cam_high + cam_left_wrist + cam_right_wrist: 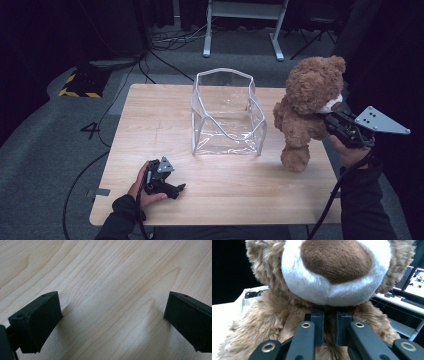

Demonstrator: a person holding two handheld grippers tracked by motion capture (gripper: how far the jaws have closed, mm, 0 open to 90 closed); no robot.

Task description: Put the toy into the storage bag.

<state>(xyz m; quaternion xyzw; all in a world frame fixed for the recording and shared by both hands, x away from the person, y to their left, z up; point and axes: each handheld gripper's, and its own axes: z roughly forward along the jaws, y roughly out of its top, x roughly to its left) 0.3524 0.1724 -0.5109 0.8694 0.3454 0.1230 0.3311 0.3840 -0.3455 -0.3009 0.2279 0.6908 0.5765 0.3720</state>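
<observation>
Teddy bear point(306, 107) hanging upright at the right side of the table point(150, 150), lifted off the wood, feet dangling just over the tabletop near the right edge. Being gripped from its front by the right gripper point(331, 119), black jaws clenched on the brown fur just under the white muzzle, at the throat. Seen close in the right gripper view as well: bear point(274, 320) facing the camera, brown nose and white snout up top, right gripper point(329, 325) with its two pads nearly together and a pinch of plush between them. Grey three-cornered plate riding on top of that gripper, cable trailing down past the dark sleeve.

Standing near the middle of the table, toward the far edge: clear plastic bag point(227, 112), open at the top, walls sagging a little, just left of the bear and not touching it.

Resting on the near left part of the table: left gripper point(177, 189), held in the person's left hand point(142, 187), well apart from bag and bear. Pointing down at bare wood in the left gripper view, left gripper point(112, 322) with jaws released and spread wide, nothing between the pads but wood grain.
</observation>
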